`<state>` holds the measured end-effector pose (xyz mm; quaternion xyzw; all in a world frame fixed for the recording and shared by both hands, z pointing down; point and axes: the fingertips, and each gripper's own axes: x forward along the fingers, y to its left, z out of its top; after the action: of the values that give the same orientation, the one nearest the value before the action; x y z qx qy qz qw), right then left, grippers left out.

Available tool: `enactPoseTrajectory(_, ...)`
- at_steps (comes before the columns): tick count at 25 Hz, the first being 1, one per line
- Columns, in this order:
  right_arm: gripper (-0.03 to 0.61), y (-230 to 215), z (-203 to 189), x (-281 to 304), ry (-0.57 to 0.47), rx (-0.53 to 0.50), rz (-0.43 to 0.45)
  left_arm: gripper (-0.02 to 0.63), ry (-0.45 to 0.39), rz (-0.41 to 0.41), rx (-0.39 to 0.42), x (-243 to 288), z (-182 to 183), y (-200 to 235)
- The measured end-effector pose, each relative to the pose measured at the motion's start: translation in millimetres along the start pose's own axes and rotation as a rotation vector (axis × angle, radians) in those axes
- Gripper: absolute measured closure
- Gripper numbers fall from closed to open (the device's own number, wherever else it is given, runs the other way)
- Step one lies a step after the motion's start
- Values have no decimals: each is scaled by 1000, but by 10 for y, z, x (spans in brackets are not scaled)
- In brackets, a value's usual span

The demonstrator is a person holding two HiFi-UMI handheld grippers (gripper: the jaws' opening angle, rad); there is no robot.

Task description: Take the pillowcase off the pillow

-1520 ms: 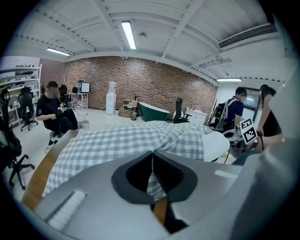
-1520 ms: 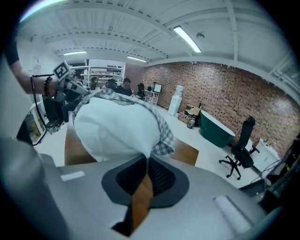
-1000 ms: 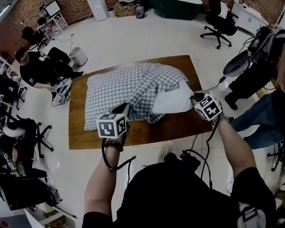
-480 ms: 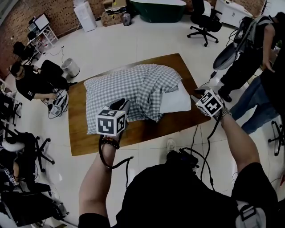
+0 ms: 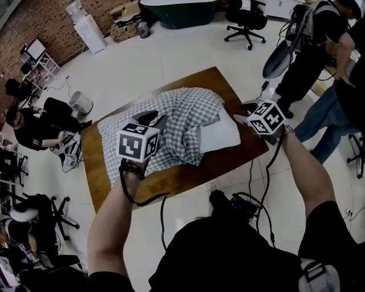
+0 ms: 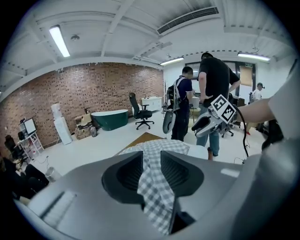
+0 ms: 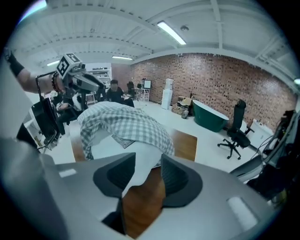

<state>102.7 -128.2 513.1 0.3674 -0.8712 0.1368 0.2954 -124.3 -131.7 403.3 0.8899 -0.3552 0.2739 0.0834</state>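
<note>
Pillow point(image 5: 221, 132) half out of pillowcase point(image 5: 181, 121), L gripper point(image 6: 152, 160) jaws parting – cloth loose between, R gripper point(image 7: 148, 161) likewise – pillow corner.

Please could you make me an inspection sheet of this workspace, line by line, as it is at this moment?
surface: wooden table on a white floor.
job's things: checked pillowcase pulled partly back; white pillow end bare.
clutter: nothing seen.
grippers: left gripper jaws apart, just been opening, pillowcase cloth between them; right gripper jaws apart, just been opening, pillow corner between them.
cables: a black cable hangs from each gripper.
surroundings: seated person, standing people, office chair, green tub.
</note>
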Motion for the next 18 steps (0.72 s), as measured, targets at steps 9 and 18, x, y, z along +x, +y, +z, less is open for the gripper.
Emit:
enactPoseTrajectory(9, 368, -1374, -177, 477, 40, 139, 218, 450, 146, -157, 133, 1758, 1219, 153)
enactPoseTrajectory(18, 348, -1914, -181, 1045, 75, 239, 456, 402, 341, -337, 139, 3196, 1495, 549)
